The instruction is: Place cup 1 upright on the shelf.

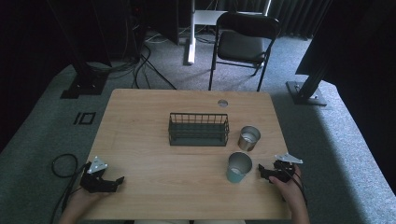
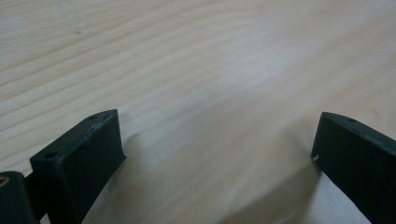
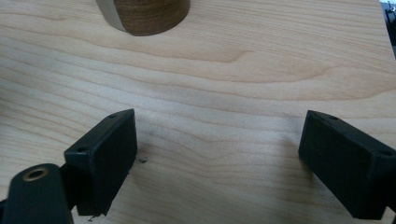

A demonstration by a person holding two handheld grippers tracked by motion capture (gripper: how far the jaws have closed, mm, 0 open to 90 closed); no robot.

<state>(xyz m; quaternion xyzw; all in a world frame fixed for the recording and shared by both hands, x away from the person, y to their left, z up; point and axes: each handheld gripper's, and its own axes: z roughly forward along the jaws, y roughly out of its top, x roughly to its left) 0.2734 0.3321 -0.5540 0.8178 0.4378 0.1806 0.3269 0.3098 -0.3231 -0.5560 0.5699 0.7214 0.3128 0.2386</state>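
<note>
High view looks forward and down over the whole table (image 1: 140, 140) from its near edge. Both gripper views sit low, close to the wood; right one shares the near cup (image 3: 142, 16).

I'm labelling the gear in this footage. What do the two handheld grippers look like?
Both are black. The left gripper and right gripper each carry a grey three-cornered plate on top and trail a black cable. Their jaws are blocky, flat-faced black pads with small holes near the tips.
</note>
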